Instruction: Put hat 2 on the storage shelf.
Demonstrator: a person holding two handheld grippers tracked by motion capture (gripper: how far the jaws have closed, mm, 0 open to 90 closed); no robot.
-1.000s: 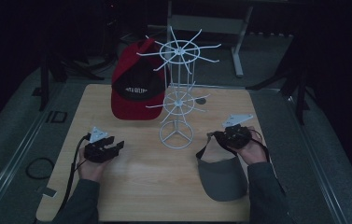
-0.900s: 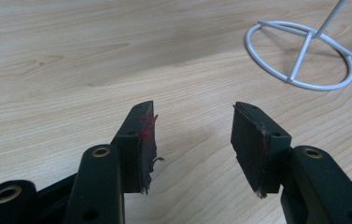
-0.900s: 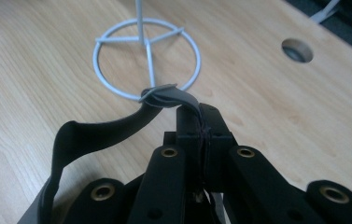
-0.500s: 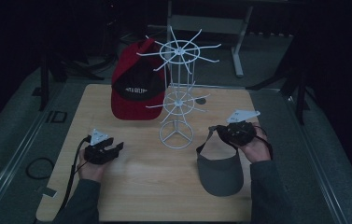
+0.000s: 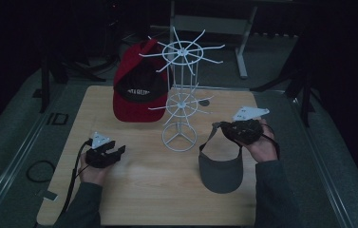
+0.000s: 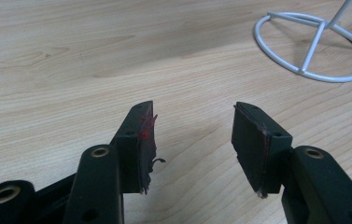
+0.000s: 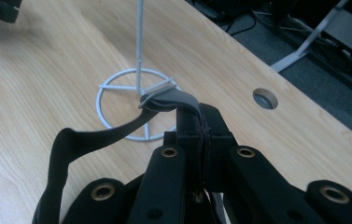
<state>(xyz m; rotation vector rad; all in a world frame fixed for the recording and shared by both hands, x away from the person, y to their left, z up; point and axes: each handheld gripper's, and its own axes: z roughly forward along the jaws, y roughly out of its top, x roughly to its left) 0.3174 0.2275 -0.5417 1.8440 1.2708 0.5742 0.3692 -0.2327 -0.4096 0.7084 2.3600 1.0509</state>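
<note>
The broad rectangular table (image 5: 138, 185) is pale blond wood with a fine wavy grain running along it; the tall wire rack with radiating spokes (image 5: 181, 102) is plain white throughout, its ring base (image 6: 313, 46) included; the peaked cloth cap (image 5: 137, 95) is bright red with a black front panel carrying a line of white lettering too small to read; the flat-brimmed fabric visor (image 5: 221, 166) is dark grey, its strap (image 7: 94, 140) the same shade; both grippers are black, the left gripper (image 6: 194, 140) showing red smears on one pad and brass-coloured rivets, the right gripper (image 7: 200, 140) brass-coloured rivets too.
</note>
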